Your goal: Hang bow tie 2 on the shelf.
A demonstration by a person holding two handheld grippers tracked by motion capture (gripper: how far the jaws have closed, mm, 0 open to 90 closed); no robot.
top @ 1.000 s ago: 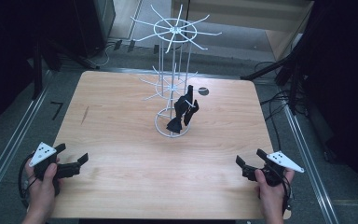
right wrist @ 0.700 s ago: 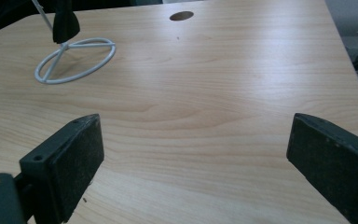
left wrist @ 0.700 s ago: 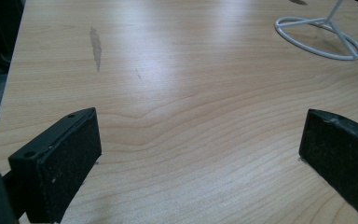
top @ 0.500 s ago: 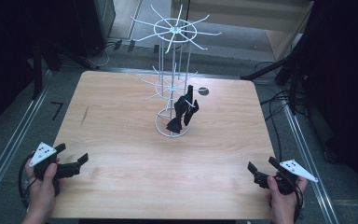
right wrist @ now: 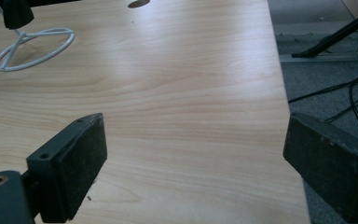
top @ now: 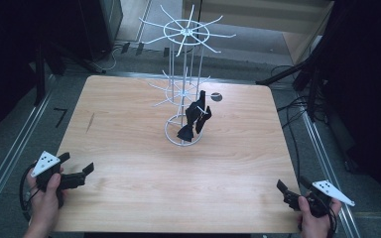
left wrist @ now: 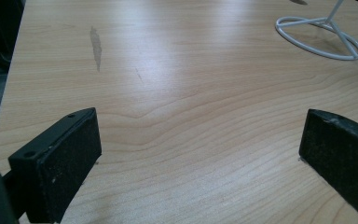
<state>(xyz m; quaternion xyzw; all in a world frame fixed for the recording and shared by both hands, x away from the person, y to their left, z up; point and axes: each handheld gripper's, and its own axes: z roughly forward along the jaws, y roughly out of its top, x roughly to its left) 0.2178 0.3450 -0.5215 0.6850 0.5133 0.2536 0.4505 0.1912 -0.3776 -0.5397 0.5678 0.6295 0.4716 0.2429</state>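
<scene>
A white wire rack (top: 184, 89) stands on its ring base in the middle of the wooden table (top: 129, 198). Several black items (top: 196, 117) hang on its lower tier. At the near left corner my left gripper (top: 77, 162) is open, held in a hand, with nothing between its jaws. My right gripper (top: 291, 184) is open at the near right corner, also empty. In the left gripper view the left gripper (left wrist: 200, 154) has its jaws wide apart over bare wood, with the rack's base (left wrist: 327, 20) far off. In the right gripper view the right gripper (right wrist: 196, 154) is open just as wide near the table's right edge.
A dark round spot (top: 217, 96) lies on the table behind the rack. A dark smudge (top: 90, 123) marks the wood at the left. Metal rails (top: 10, 153) run along both sides of the table. Cables (top: 297, 109) and stand legs lie on the floor at the right.
My right gripper has drawn back to the right and toward the near edge of the table. The left gripper and the rack have stayed put.
</scene>
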